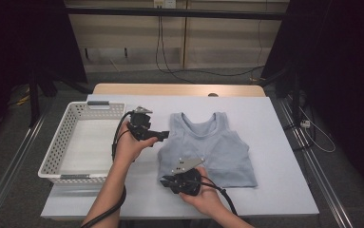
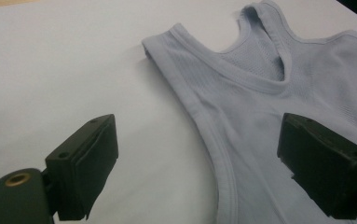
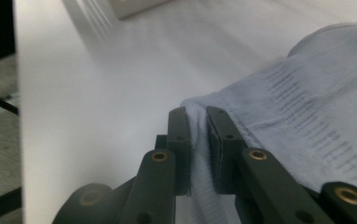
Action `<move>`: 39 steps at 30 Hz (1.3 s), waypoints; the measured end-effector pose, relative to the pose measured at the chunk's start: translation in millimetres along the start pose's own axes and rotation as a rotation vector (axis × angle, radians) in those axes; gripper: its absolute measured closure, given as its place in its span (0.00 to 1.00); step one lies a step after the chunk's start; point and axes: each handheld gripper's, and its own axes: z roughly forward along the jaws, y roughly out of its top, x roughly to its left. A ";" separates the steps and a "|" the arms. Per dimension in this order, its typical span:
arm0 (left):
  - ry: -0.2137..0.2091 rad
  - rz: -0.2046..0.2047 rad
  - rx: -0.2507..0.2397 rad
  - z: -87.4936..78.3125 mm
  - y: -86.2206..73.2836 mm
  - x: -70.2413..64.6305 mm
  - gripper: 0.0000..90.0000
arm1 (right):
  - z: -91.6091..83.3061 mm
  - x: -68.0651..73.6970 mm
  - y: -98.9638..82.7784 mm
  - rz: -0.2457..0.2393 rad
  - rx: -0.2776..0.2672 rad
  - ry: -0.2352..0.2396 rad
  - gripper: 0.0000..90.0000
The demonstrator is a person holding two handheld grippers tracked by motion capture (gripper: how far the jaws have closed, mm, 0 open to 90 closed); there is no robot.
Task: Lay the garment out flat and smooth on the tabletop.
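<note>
Right tool [image 3: 197, 128] pinching vest [image 3: 306, 102] hem | left tool [image 2: 199, 154] wide open

The top [image 1: 208, 149] is soft, ribbed blue cloth (mesh inside the neck); the basket [image 1: 58, 142] is white plastic; the surface [image 1: 274, 142] is smooth, matt.

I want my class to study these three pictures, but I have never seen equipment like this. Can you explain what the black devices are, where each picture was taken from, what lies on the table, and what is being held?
A person stands at a table with a hand-held two-jaw gripper in each hand. One picture looks down from above; the other two come from cameras riding on the grippers, looking along their black jaws. A pale blue tank top lies flat on the table, beside a white plastic basket. The left gripper hangs open over the top's armhole edge, holding nothing. The right gripper is pinched shut on the top's lower corner.
</note>
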 end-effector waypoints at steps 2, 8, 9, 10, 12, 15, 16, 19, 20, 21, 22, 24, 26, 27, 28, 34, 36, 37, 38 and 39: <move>0.001 0.004 0.000 6.1 2.7 0.9 0.15 | -3.9 0.4 1.2 0.020 -0.025 0.033 0.90; 0.025 0.032 0.009 31.0 10.1 7.7 0.20 | -12.8 7.9 2.5 0.012 -0.047 0.094 0.90; 0.025 0.038 0.009 35.6 11.1 9.0 0.21 | -14.2 8.0 2.5 0.007 -0.051 0.092 0.90; 0.028 0.046 0.011 40.2 11.9 10.2 0.22 | -15.3 7.7 2.4 0.011 -0.056 0.096 0.90; 0.023 0.043 0.020 49.2 13.0 11.6 0.25 | -17.7 7.5 2.0 0.009 -0.064 0.097 0.90; 0.034 0.060 0.034 60.4 14.6 13.1 0.27 | -20.2 9.2 1.7 0.003 -0.070 0.093 0.90; 0.035 0.055 0.037 63.3 14.9 14.3 0.28 | -20.9 9.7 1.8 0.004 -0.070 0.095 0.90; 0.027 0.063 0.038 70.3 15.5 16.8 0.31 | -23.2 10.4 2.3 0.004 -0.077 0.094 0.90; 0.027 0.050 0.044 72.1 16.1 19.3 0.31 | -24.0 10.5 2.5 0.002 -0.079 0.095 0.90; 0.036 0.052 0.037 74.1 16.2 20.7 0.32 | -25.0 11.0 2.7 0.002 -0.082 0.097 0.90; 0.030 0.055 0.046 75.2 16.6 22.4 0.34 | -25.6 11.0 2.6 0.001 -0.082 0.097 0.90; 0.036 0.049 0.048 78.7 16.3 23.3 0.36 | -26.5 11.1 2.5 -0.002 -0.082 0.097 0.90; 0.037 0.047 0.044 79.7 16.6 23.5 0.36 | -27.3 11.1 2.1 -0.001 -0.085 0.098 0.90; 0.036 0.049 0.046 79.7 16.8 23.7 0.37 | -27.6 10.9 2.0 -0.001 -0.083 0.099 0.90; 0.039 0.046 0.040 79.5 16.9 23.7 0.37 | -27.7 10.7 2.0 -0.002 -0.085 0.098 0.90; 0.055 0.043 0.025 73.4 19.5 28.7 0.38 | -27.6 12.0 2.3 -0.010 -0.082 0.092 0.90; 0.059 0.038 0.024 73.3 19.3 31.0 0.39 | -27.9 12.1 2.5 -0.010 -0.080 0.094 0.90; 0.060 0.032 0.030 73.7 19.1 32.5 0.39 | -28.2 12.3 2.6 -0.010 -0.081 0.095 0.90; 0.066 0.035 0.026 74.9 18.5 33.8 0.39 | -28.5 12.2 2.7 -0.010 -0.083 0.096 0.90; 0.071 0.036 0.035 75.6 18.3 35.0 0.41 | -28.7 12.3 2.8 -0.007 -0.084 0.096 0.90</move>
